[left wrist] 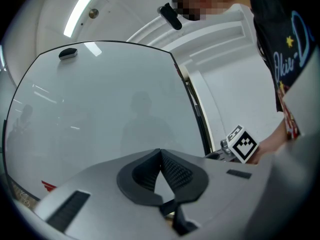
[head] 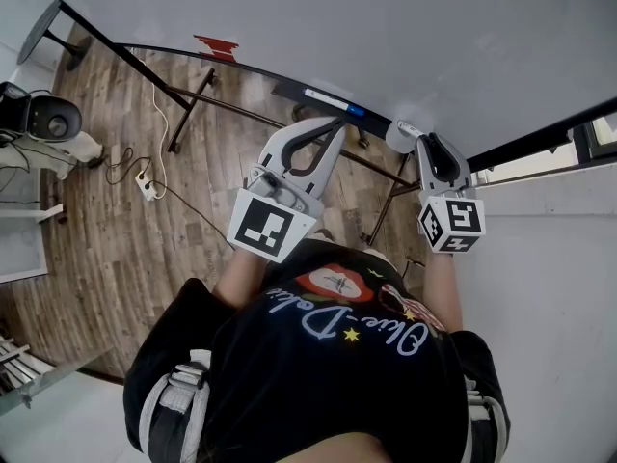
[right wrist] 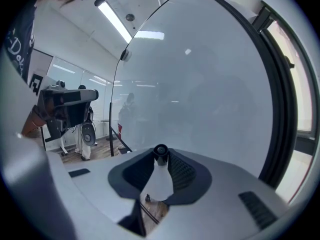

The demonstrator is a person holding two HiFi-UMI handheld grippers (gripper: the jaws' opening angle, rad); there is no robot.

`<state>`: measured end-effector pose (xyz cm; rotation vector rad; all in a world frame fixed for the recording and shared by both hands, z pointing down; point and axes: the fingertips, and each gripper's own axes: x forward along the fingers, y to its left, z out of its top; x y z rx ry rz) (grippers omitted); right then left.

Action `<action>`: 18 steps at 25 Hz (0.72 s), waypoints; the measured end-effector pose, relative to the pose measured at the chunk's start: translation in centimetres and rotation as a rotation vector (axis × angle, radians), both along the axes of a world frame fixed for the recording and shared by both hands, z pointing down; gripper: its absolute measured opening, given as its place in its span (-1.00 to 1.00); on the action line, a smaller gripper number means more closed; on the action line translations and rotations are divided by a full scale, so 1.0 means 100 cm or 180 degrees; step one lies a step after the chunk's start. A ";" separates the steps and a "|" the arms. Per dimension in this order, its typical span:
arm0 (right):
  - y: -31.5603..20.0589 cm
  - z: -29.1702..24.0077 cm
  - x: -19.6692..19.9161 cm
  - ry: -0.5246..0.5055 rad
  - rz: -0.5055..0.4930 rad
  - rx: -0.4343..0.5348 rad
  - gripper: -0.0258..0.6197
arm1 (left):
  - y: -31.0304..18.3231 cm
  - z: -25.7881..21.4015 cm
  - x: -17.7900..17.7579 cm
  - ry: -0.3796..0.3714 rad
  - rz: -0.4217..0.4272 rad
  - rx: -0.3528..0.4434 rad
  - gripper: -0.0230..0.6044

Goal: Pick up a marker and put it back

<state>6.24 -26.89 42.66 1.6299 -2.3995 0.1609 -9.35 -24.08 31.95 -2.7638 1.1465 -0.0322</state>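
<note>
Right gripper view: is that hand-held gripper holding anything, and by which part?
Yes. The right hand-held gripper pinches a marker near its dark end, between the very tips of its jaws.

shirt (head: 328, 355): black tee, pale-blue script, yellow stars, red-and-white round print
straps (head: 178, 398): grey webbing, both shoulders
left gripper (left wrist: 160, 153): grey shell, black ribbed pads
right gripper (right wrist: 160, 159): same build
cubes (head: 270, 225): white, black square markers
</note>
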 end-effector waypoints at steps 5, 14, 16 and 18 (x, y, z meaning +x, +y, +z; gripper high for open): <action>0.001 0.000 0.000 0.0008 0.0000 0.0009 -0.67 | 0.002 0.000 0.000 0.0009 -0.0013 -0.0011 -0.92; 0.006 -0.001 -0.007 -0.0003 -0.0060 0.0002 -0.60 | 0.004 -0.003 -0.001 -0.0009 0.0000 0.0039 -0.92; 0.009 -0.006 -0.007 -0.0026 -0.0052 0.0030 -0.60 | 0.005 -0.002 -0.001 -0.0032 0.0006 0.0025 -0.92; 0.011 -0.016 -0.005 -0.0011 -0.0027 0.0109 -0.60 | 0.005 -0.002 0.000 -0.0039 0.0013 0.0011 -0.92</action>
